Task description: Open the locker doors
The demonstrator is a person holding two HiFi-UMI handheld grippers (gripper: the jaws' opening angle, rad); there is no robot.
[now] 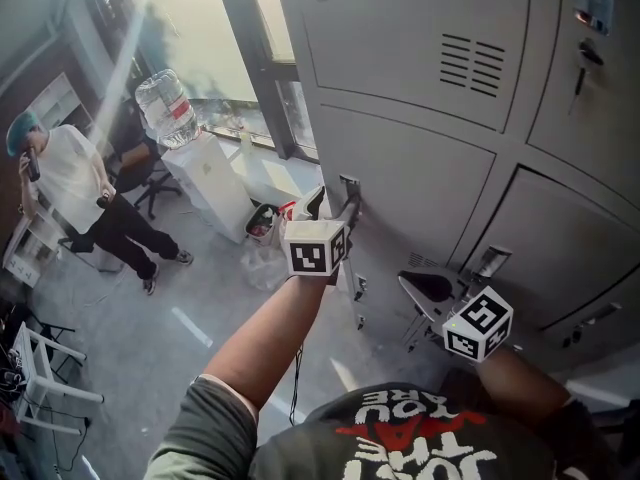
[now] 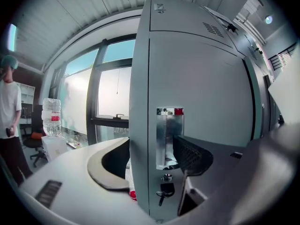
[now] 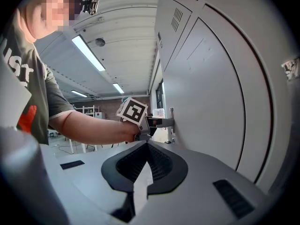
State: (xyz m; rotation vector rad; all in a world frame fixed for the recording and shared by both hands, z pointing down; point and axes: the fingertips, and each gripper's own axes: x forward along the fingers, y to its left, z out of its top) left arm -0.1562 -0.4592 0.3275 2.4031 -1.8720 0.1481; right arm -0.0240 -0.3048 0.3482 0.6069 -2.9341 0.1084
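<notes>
Left gripper [image 2: 154, 158] at locker handle [image 2: 168, 137]
Its fingers [image 2: 190, 156] are gaping around it; right gripper [image 3: 145, 165] fingers [image 3: 161, 165] are pressing together.

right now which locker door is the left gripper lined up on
The door just below the vented door in the end column: its metal latch plate sits between the left gripper's open jaws.

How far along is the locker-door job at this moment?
Done: nothing yet; the locker doors seen from the head view all sit flush and closed. In hand: the left gripper stands open astride the metal handle at one door's edge, not clamping it, with a key below. The right gripper is shut and empty. Remaining: pulling every door open.
</notes>
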